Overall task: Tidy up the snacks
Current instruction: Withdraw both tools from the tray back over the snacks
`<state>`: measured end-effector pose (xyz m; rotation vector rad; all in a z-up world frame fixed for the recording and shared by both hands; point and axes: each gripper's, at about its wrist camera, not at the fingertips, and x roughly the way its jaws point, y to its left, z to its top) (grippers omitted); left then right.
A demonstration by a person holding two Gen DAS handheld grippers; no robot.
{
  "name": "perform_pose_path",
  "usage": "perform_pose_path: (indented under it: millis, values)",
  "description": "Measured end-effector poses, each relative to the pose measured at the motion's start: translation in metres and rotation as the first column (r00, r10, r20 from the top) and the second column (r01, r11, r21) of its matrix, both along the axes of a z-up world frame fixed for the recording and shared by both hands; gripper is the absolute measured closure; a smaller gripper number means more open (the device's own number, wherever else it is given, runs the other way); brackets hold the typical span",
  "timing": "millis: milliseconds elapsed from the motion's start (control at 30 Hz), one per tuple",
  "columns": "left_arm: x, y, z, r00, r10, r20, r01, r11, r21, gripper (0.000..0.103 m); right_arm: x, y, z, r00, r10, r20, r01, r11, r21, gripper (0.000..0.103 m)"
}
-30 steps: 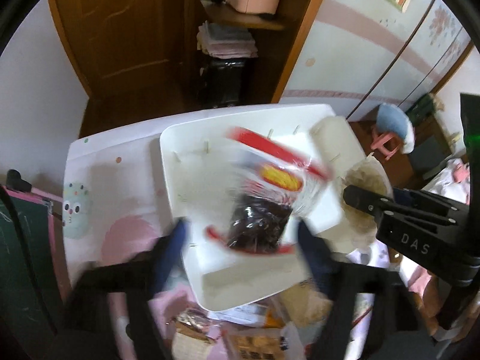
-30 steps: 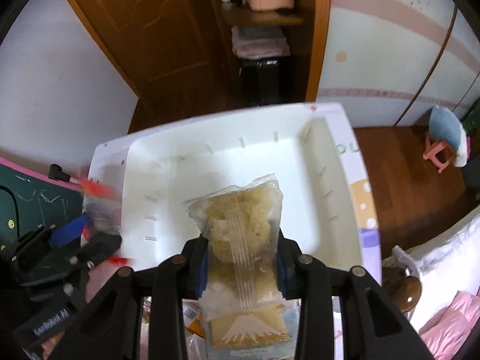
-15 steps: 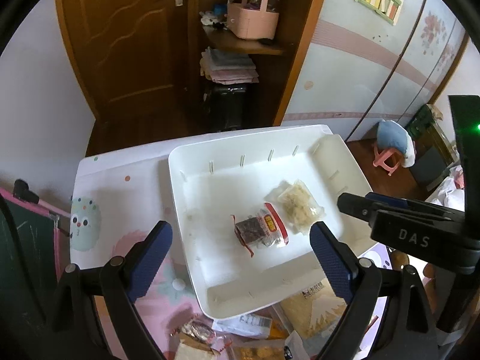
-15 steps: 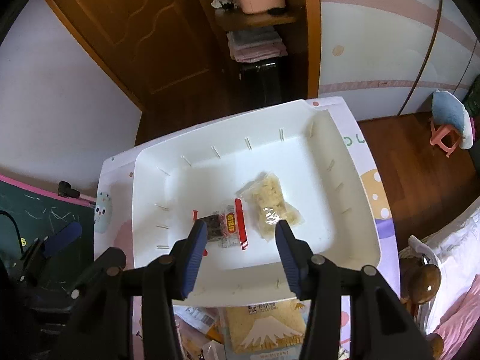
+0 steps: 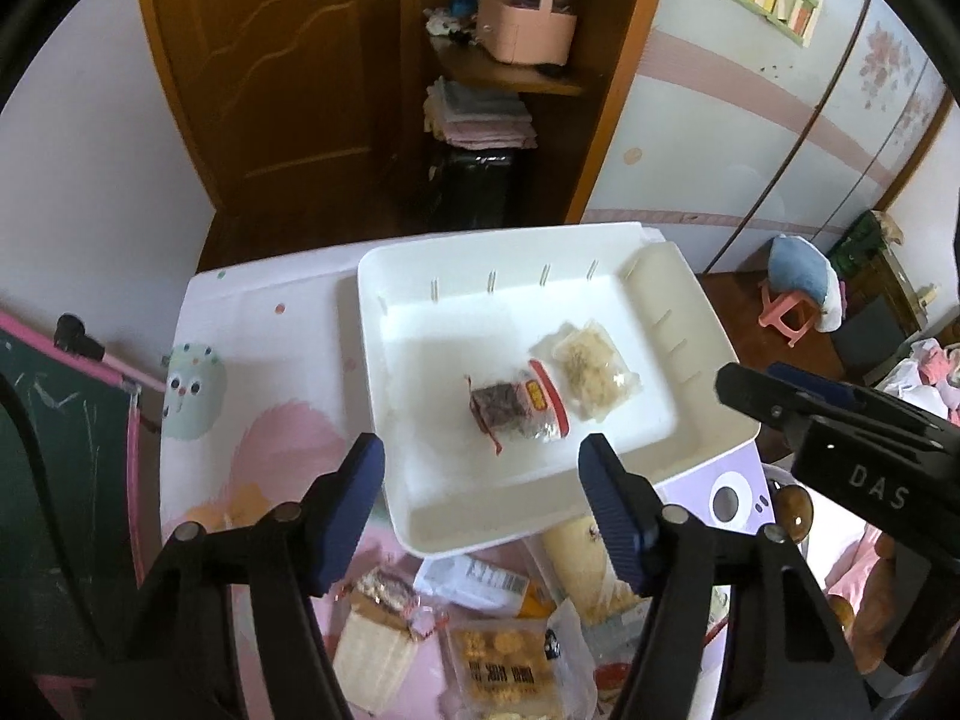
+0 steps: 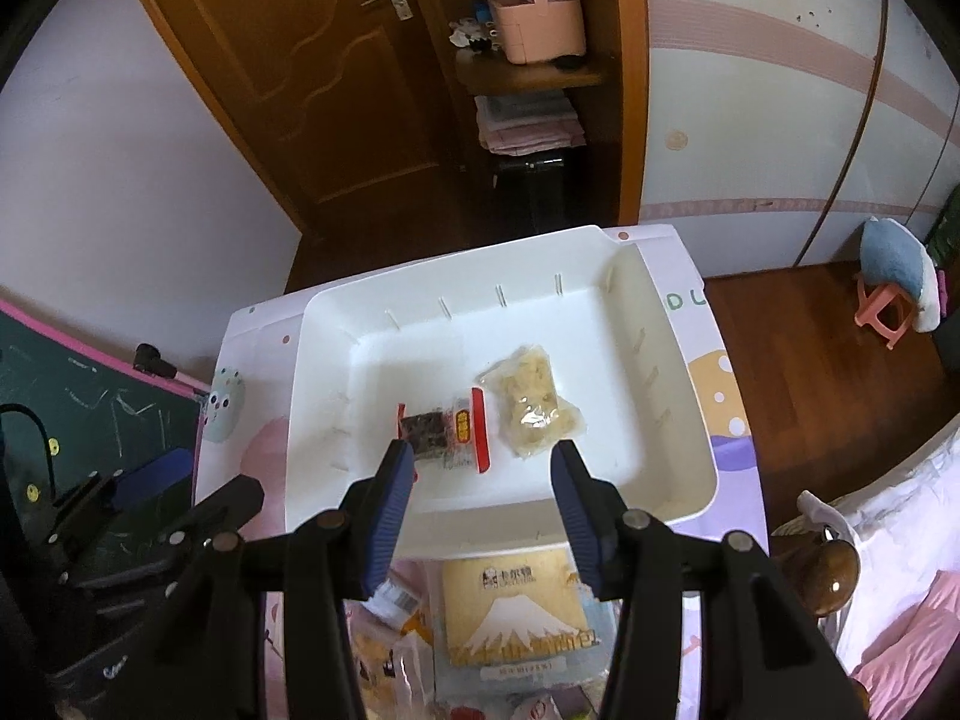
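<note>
- Two snack packets lie side by side in the white tray [image 5: 414,504], ahead of both sets of jaws: a dark snack packet [image 5: 516,405] with red edges and a pale snack packet [image 5: 591,369]; whether they touch is hard to tell.
- Several more packets sit under and behind the jaws on the near side of the tray, partly hidden by the gripper frames: a mountain-print bag [image 6: 516,618], a biscuit packet [image 5: 504,675] and a white barcode wrapper [image 5: 474,579] tucked under the tray's near rim.
- The left gripper [image 5: 480,468] has its jaws spread wide, holding nothing; the right gripper [image 6: 483,471] likewise, wide and empty.
- The tray rests on a table with a pink cartoon cloth [image 5: 252,360].
- Beyond the tray stand a brown door [image 5: 264,60] and a shelf with a pink basket [image 5: 528,30] and folded towels [image 5: 480,114].
- A green chalkboard [image 5: 54,456] is cut off left of the jaws.
</note>
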<state>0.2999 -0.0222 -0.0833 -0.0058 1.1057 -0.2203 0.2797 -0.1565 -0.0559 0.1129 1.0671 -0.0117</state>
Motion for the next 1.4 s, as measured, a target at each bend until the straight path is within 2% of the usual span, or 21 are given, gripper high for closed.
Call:
perform_pose_path:
  millis: [133, 467, 733, 1000, 1133, 1233, 1300, 1400]
  values:
    - [-0.012, 0.001, 0.001, 1.000, 0.013, -0.005, -0.013, 1.000, 0.017, 0.036, -0.010, 0.004, 0.003, 1.000, 0.022, 0.000, -0.022, 0.999, -0.024, 0.055]
    - [-0.060, 0.016, 0.020, 0.998, 0.056, 0.027, -0.057, 0.998, 0.029, 0.031, -0.053, 0.019, 0.022, 0.994, 0.104, 0.022, -0.104, 0.995, -0.009, 0.055]
    - [-0.122, 0.041, 0.038, 0.992, 0.115, 0.057, -0.118, 0.992, 0.047, 0.030, -0.112, 0.034, 0.035, 0.981, 0.188, 0.046, -0.188, 0.982, 0.006, 0.055]
    - [-0.192, 0.071, 0.043, 0.985, 0.152, 0.075, -0.158, 0.984, 0.077, 0.028, -0.173, 0.055, 0.031, 0.959, 0.280, 0.035, -0.280, 0.960, 0.005, 0.055]
    - [-0.210, 0.091, 0.040, 0.985, 0.146, 0.088, -0.153, 0.984, 0.088, 0.023, -0.198, 0.064, 0.023, 0.956, 0.295, 0.009, -0.295, 0.956, 0.001, 0.054]
    - [-0.212, 0.103, 0.033, 0.987, 0.136, 0.091, -0.144, 0.985, 0.096, 0.022, -0.208, 0.069, 0.014, 0.961, 0.278, -0.014, -0.278, 0.961, -0.004, 0.049]
    - [-0.210, 0.113, 0.022, 0.990, 0.122, 0.077, -0.130, 0.986, 0.108, 0.021, -0.212, 0.071, 0.006, 0.966, 0.256, -0.028, -0.256, 0.967, -0.005, 0.046]
    - [-0.201, 0.128, -0.001, 0.996, 0.088, 0.015, -0.089, 0.990, 0.111, 0.021, -0.213, 0.074, -0.011, 0.976, 0.207, -0.066, -0.207, 0.978, 0.007, 0.046]
